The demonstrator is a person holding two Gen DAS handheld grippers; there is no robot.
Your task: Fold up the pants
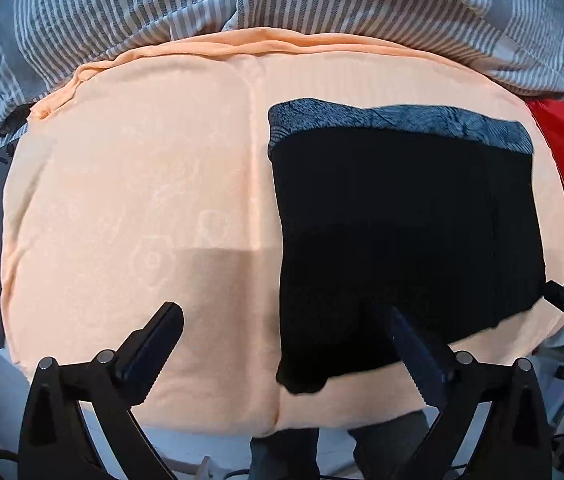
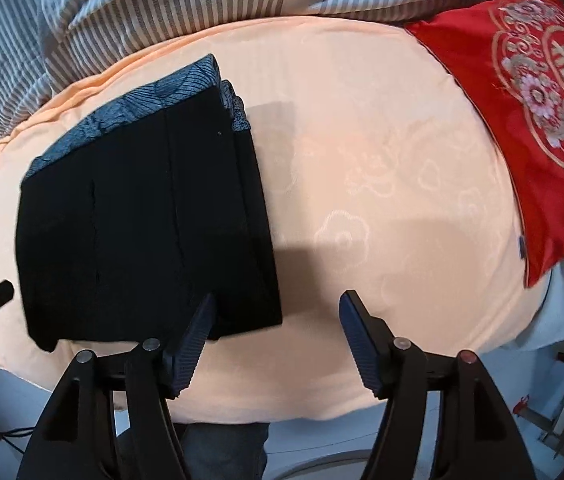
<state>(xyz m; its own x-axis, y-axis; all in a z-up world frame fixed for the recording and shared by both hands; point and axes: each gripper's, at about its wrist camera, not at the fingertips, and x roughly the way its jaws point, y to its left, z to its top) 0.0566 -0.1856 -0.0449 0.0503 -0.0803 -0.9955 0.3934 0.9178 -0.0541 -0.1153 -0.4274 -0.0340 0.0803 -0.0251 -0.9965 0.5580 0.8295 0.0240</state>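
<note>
Left wrist view: pants (image 1: 401, 232) folded flat at three o'clock on the bed (image 1: 142, 200). Left hand-held gripper (image 1: 282, 320) wide open, empty; right hand-held gripper (image 2: 276, 312) open, empty. Risk: snagging the near edge, undoing folds.

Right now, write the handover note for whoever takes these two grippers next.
Left gripper: open, empty, above the near edge of the pants.
Right gripper: open, empty, above the pants' near right corner.
Pants: a compact black rectangle on the peach sheet, grey patterned waistband at the far edge. Red cushion to the right, apart.
Done: the fold looks finished, both grippers off the cloth.
Left: perhaps straighten the uneven near edge.
</note>
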